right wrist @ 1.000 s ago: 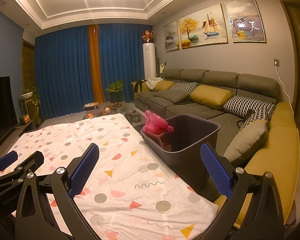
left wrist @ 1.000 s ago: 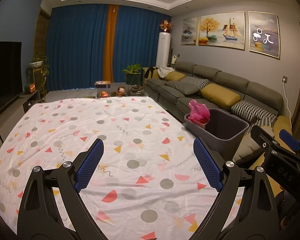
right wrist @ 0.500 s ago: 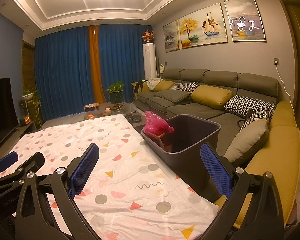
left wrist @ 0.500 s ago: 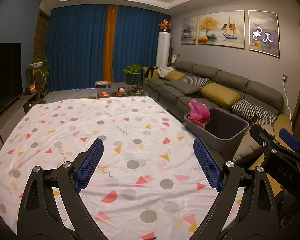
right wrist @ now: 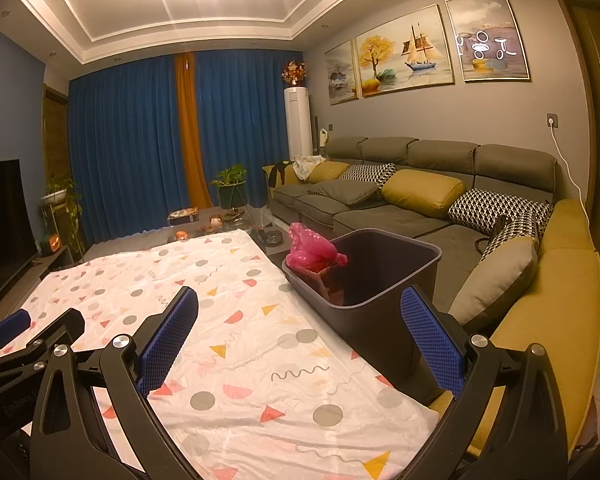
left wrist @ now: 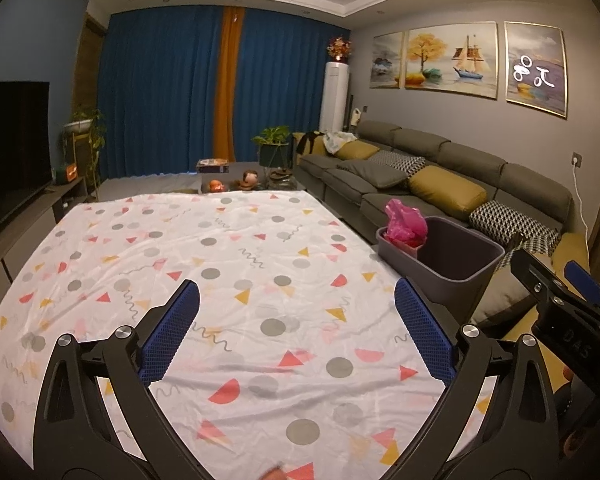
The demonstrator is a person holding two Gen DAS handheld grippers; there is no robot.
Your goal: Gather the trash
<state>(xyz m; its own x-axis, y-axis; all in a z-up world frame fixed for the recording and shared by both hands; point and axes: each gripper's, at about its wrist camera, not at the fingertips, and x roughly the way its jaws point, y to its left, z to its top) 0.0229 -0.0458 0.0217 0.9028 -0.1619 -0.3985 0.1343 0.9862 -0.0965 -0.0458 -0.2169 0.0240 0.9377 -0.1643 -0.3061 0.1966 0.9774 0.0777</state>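
Observation:
A dark grey trash bin (left wrist: pixel 466 268) stands at the right edge of the table, between it and the sofa; it also shows in the right wrist view (right wrist: pixel 384 304). A crumpled pink plastic bag (left wrist: pixel 406 226) sticks up at the bin's far end, also seen in the right wrist view (right wrist: pixel 312 252). My left gripper (left wrist: pixel 298 332) is open and empty above the patterned tablecloth (left wrist: pixel 236 264). My right gripper (right wrist: pixel 300 344) is open and empty, over the table's right edge near the bin. No loose trash shows on the cloth.
A grey sofa (right wrist: pixel 420 200) with yellow and patterned cushions runs along the right wall. A TV (left wrist: pixel 8 152) and low cabinet stand on the left. A coffee table with small items (left wrist: pixel 240 180) and a potted plant (left wrist: pixel 274 148) lie beyond the table.
Almost nothing: both views drift very slightly, the grippers stay open and empty.

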